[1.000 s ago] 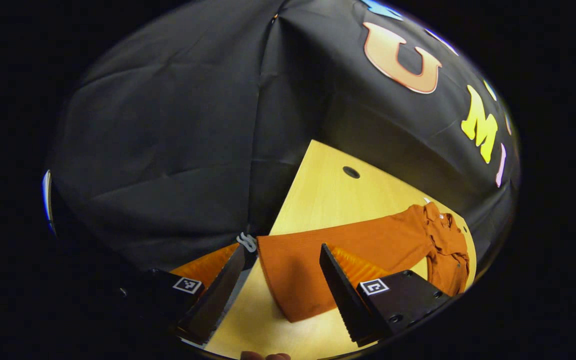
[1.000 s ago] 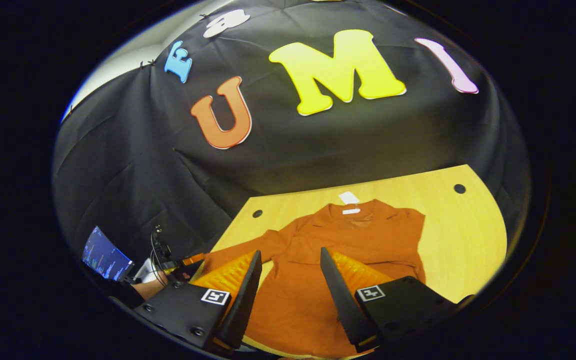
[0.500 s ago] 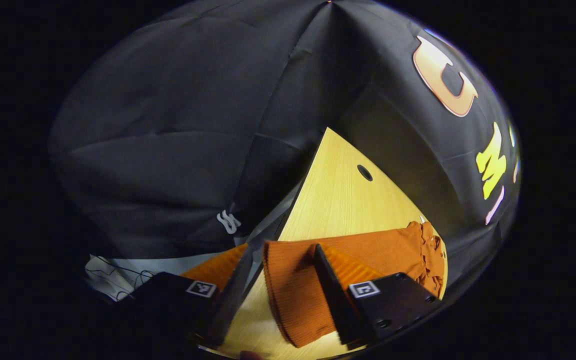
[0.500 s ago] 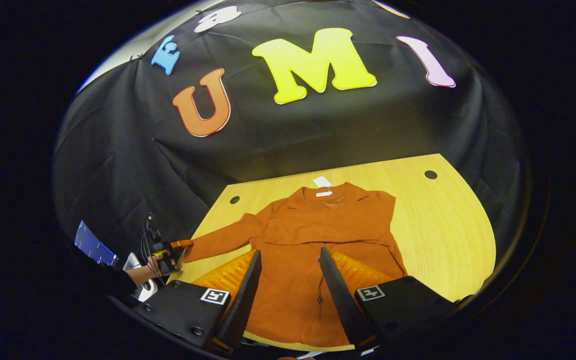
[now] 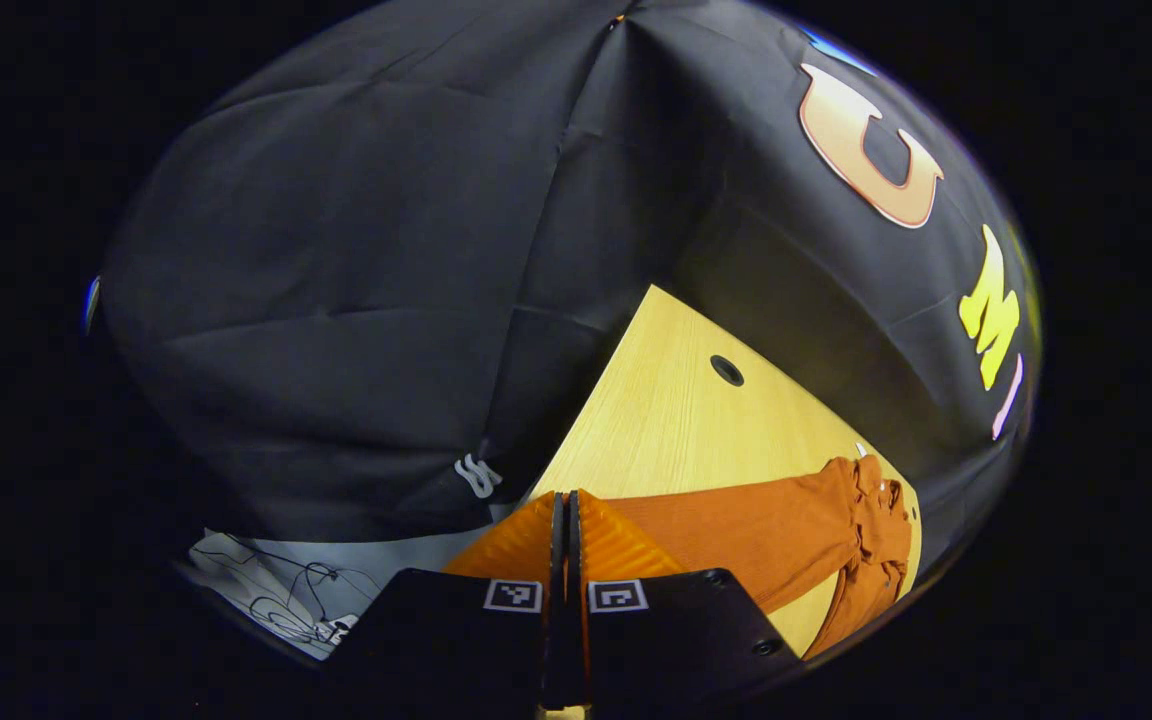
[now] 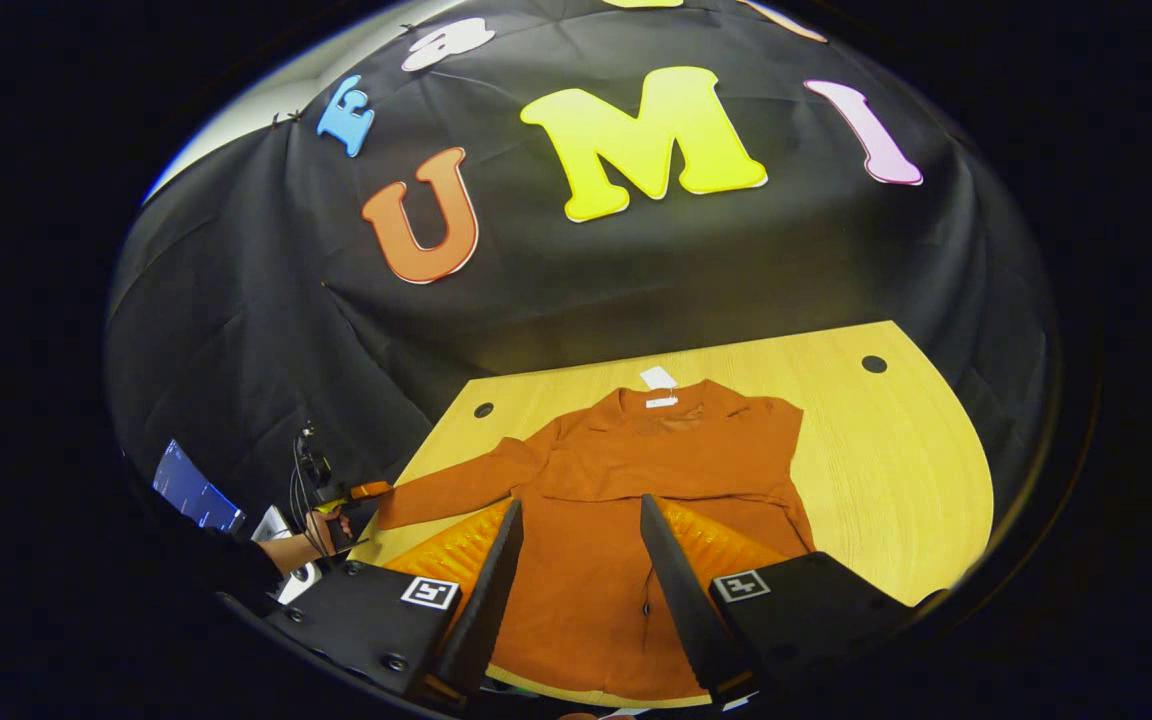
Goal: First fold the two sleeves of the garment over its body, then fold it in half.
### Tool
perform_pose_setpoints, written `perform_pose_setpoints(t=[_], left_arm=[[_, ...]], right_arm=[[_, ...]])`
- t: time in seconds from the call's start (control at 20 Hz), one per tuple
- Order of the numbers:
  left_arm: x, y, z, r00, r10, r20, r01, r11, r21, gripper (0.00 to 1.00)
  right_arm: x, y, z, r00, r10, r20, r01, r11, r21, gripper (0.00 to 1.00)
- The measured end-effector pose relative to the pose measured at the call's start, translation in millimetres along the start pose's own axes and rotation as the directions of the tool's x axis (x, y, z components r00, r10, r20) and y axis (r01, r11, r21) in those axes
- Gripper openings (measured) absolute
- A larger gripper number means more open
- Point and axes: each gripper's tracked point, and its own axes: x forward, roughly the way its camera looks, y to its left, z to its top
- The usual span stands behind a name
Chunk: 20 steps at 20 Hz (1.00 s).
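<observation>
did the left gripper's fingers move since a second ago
Yes. In the left gripper view the left gripper has closed: its fingers stood apart around the sleeve end a second ago and now meet, with the sleeve's cuff end at them, above the table.

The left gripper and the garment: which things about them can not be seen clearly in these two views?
- Left gripper, left gripper view: fingers closed together over the sleeve; its cuff is hidden behind them, so the pinch is unconfirmed.
- Left gripper, right gripper view: too small to judge.
- Garment hem, right gripper view: covered by the right gripper.
- Right sleeve: appears folded over the body, layers unclear.
</observation>
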Motion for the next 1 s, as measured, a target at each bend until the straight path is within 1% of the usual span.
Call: perform_pose_setpoints(t=[0.1,0.25,0.4,0.6,0.75,0.8,0.85,1.0], left_arm=[[-16.1,-16.2,13.3,0.999,-0.026,0.024,0.025,1.000,0.014,0.03],[-41.0,-57.7,34.4,0.996,-0.071,0.057,0.067,0.996,0.060,0.03],[-68.5,-127.6,56.2,0.986,-0.140,0.085,0.130,0.986,0.108,0.02],[-92.5,-243.7,57.4,0.970,-0.233,0.067,0.214,0.953,0.213,0.03],[-98.4,-347.7,50.4,0.947,-0.320,0.033,0.297,0.909,0.291,0.03],[-98.2,-380.4,43.6,0.934,-0.357,0.014,0.336,0.892,0.302,0.03],[-100.8,-413.8,35.9,0.918,-0.395,-0.008,0.377,0.870,0.317,0.02],[-96.0,-500.6,2.2,0.876,-0.474,-0.085,0.469,0.801,0.371,0.02]], right_arm=[[-6.1,0.7,1.9,1.000,0.015,0.016,-0.014,1.000,-0.027,0.77],[-10.9,-0.4,1.8,0.998,0.048,0.035,-0.047,0.998,-0.039,0.77],[-19.2,-6.9,10.0,0.994,0.087,0.067,-0.086,0.996,-0.020,0.77],[-34.7,-27.7,26.4,0.984,0.125,0.128,-0.125,0.992,-0.008,0.77],[-52.6,-55.6,39.4,0.973,0.138,0.186,-0.141,0.990,0.002,0.77],[-60.0,-65.4,42.8,0.969,0.137,0.204,-0.143,0.990,0.014,0.77],[-66.8,-76.1,45.5,0.967,0.132,0.220,-0.141,0.990,0.023,0.77],[-88.4,-112.2,46.0,0.963,0.104,0.249,-0.122,0.991,0.060,0.77]])
